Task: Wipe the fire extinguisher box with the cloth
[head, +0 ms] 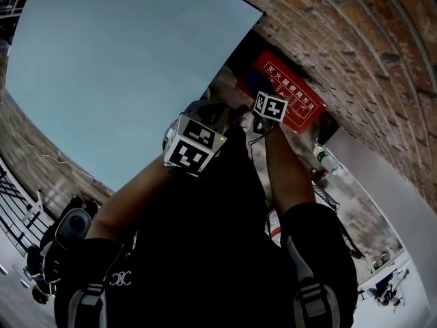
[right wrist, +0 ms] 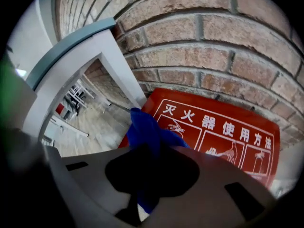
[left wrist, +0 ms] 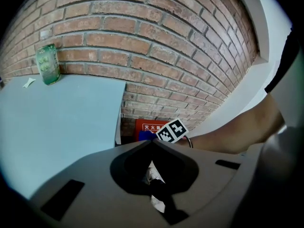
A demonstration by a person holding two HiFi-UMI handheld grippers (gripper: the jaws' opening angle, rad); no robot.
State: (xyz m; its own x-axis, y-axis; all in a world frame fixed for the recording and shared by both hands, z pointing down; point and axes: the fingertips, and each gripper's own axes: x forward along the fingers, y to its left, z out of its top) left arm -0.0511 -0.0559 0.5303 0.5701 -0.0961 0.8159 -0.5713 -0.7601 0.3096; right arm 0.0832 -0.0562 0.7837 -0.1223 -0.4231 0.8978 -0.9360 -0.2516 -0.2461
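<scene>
Clamping blue cloth | right gripper at red fire extinguisher box | left gripper clenched, empty

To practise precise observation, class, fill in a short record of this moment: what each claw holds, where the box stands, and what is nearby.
right claw: shut on blue cloth
left claw: shut, nothing in it
fire extinguisher box: red, against brick wall, just beyond the cloth
cloth touching box: cannot tell
nearby: pale blue table with green bottle on it
</scene>
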